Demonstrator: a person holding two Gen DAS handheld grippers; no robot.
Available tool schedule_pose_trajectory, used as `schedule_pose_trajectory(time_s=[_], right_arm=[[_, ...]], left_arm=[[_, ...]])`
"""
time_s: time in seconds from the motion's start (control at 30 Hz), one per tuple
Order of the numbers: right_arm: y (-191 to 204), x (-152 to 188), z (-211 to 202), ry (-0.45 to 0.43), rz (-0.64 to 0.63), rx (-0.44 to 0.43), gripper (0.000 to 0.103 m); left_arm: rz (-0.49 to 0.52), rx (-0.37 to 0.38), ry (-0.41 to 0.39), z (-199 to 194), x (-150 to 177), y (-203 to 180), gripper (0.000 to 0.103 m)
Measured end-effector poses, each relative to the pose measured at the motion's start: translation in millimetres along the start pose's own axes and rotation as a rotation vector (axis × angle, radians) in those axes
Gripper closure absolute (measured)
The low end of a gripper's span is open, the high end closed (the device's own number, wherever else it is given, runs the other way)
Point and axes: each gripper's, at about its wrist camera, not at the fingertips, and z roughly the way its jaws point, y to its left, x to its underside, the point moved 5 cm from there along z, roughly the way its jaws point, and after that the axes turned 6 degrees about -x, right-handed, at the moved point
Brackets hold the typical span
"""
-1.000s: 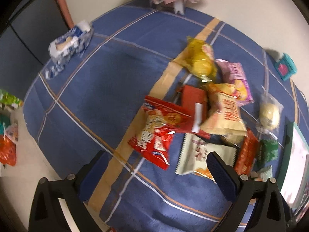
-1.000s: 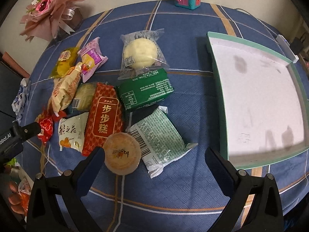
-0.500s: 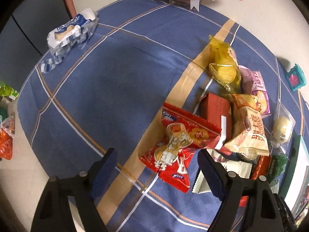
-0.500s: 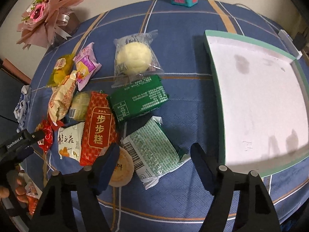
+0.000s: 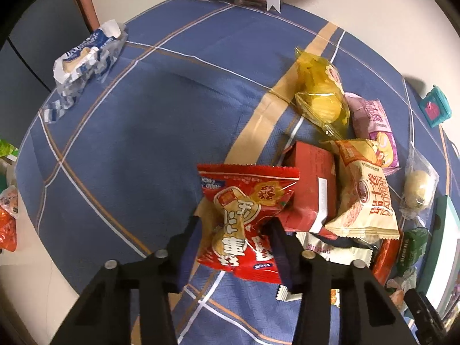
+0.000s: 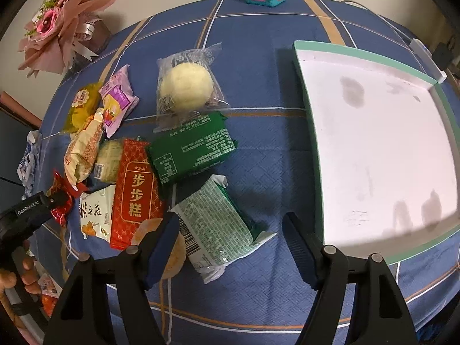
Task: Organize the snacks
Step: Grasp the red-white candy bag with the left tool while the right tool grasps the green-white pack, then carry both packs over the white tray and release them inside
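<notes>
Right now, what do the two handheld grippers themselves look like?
Both match: the left gripper and right gripper have black angular linkage arms with round silver pivot pins and dark blue ribbed jaws. In the right wrist view, the left one's black body carries white "GenRobot.AI" lettering.

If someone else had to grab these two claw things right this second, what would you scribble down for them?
Left gripper: jaws closing on the red snack bag, which is crumpled between the pads.
Right gripper: jaws partly open around the pale green packet, pads not visibly pressing it; one finger lies over the round orange cake.
Tray: nothing in it yet.
The other snacks lie in a pile on the blue tablecloth, beside the tray.
Done: nothing sorted. Left: every snack.
</notes>
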Motion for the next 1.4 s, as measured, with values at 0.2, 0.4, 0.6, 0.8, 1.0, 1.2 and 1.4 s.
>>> schedule_pose_trajectory(time_s=[0.2, 0.4, 0.6, 0.8, 1.0, 1.2, 1.4], right_arm=[[14, 6, 4, 0.023, -0.062, -0.020, 0.028], [7, 4, -2, -0.014, -0.041, 0.041, 0.028], [-2, 2, 1, 0.006, -0.035, 0.076, 0.028], [13, 10, 6, 0.044, -0.091, 0.019, 0.028], [21, 13, 25, 0.080, -0.136, 0.067, 0.040], [18, 9, 26, 0.068, -0.115, 0.051, 0.048], [27, -1, 16, 0.040, -0.125, 0.012, 0.049]], left_arm=[[0.018, 0.006, 0.044, 0, 8, -8, 0.060], [0.036, 0.032, 0.064, -2, 17, -19, 0.060], [0.049, 0.037, 0.079, -1, 24, -28, 0.060], [0.064, 0.037, 0.082, 5, 16, -37, 0.060], [0.068, 0.036, 0.083, 4, 21, -30, 0.060], [0.070, 0.034, 0.079, 10, 26, -33, 0.061], [0.054, 0.041, 0.033, -6, 24, -33, 0.068]])
